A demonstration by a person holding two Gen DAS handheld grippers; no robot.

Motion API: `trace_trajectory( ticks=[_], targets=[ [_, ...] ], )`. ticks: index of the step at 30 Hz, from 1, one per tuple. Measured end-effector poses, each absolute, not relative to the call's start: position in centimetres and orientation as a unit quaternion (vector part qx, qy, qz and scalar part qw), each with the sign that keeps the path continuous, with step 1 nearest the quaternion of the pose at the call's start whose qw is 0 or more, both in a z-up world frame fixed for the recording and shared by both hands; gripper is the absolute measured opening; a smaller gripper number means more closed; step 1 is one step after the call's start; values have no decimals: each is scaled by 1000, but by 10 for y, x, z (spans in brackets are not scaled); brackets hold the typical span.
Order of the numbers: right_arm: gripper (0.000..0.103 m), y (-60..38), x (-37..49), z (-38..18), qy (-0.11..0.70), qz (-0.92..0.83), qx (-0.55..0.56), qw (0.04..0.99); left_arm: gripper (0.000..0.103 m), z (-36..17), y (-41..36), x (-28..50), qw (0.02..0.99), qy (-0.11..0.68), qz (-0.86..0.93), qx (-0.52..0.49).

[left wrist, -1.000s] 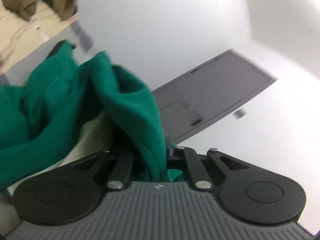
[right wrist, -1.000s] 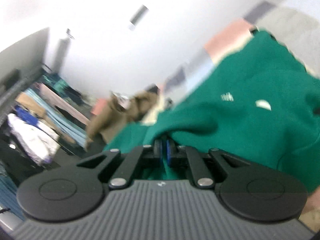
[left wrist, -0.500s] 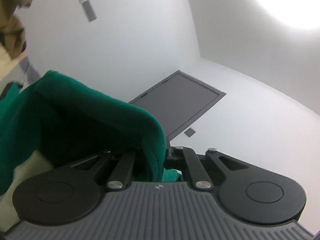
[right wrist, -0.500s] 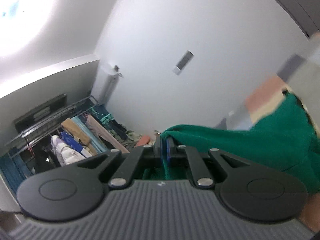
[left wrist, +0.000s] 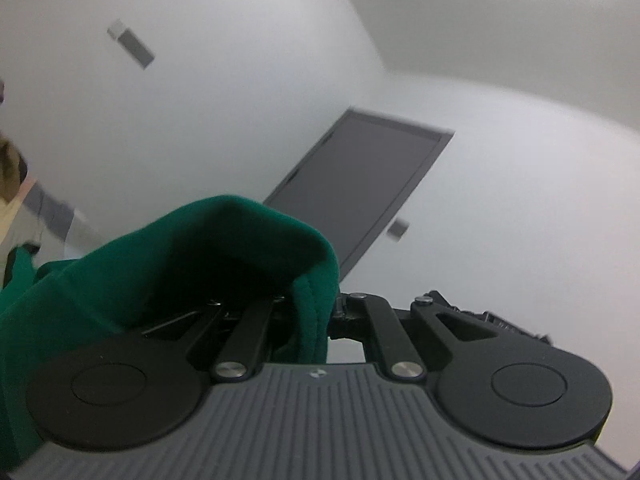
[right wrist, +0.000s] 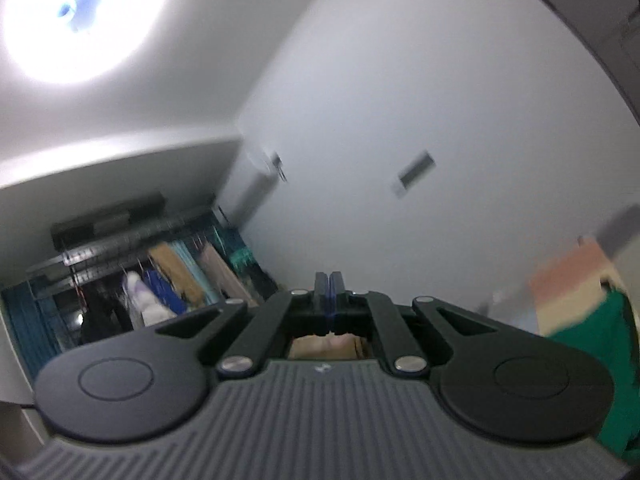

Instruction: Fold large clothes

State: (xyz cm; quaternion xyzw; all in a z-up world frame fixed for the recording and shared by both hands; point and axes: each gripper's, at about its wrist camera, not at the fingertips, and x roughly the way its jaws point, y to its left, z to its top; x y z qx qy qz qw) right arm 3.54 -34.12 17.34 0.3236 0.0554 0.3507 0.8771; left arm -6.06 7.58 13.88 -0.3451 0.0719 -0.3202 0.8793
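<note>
Left claw [left wrist: 320, 316] pinching a fold of the green garment [left wrist: 224, 248], cloth humped up over its left linkage, below and left of the dark door [left wrist: 360, 184]. Right claw [right wrist: 329, 294] pressed together with nothing between the pads [right wrist: 321, 286]; green garment [right wrist: 600, 344] at far right, clothes rack [right wrist: 160, 280] far left
</note>
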Motion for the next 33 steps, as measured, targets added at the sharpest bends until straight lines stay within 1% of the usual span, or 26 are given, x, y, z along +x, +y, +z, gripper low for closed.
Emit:
trace_trajectory(
  ticks=[3,7,8,10,11,12,13,16,18,20,23,26,29,33],
  targets=[
    [7,-323,25,141,110,341,328,874,7,121,68,-61,881,87,-310,-346],
    [7,-295,2,79,194,330,354,854,7,109,82,-60,873,89,-303,-371],
    [9,-288,-6,63,214,328,364,845,7,108,84,-60,873,89,-301,-373],
    [24,-276,-20,38,252,318,380,831,7,107,89,-62,873,91,-298,-376],
    [42,-273,-27,25,268,315,397,819,7,106,92,-60,873,93,-297,-377],
    [62,-271,-34,13,280,313,418,806,7,106,93,-59,873,95,-296,-377],
    [68,-268,-40,3,292,308,438,793,7,105,95,-58,873,96,-295,-376],
    [72,-260,-59,-24,316,284,476,770,7,106,97,-62,871,98,-295,-381],
    [85,-255,-69,-43,343,251,523,738,7,104,97,-54,869,98,-295,-384],
    [86,-251,-72,-63,365,217,578,697,7,103,98,-51,868,98,-294,-388],
    [87,-243,-71,-79,385,154,602,682,7,102,98,-49,869,99,-289,-389],
    [87,-238,-69,-91,369,117,661,643,7,104,98,-52,868,100,-279,-398],
    [94,-234,-67,-98,336,83,708,615,7,103,101,-53,864,100,-267,-414],
    [94,-227,-54,-117,353,38,744,565,7,97,108,-55,863,99,-247,-430]
  ],
)
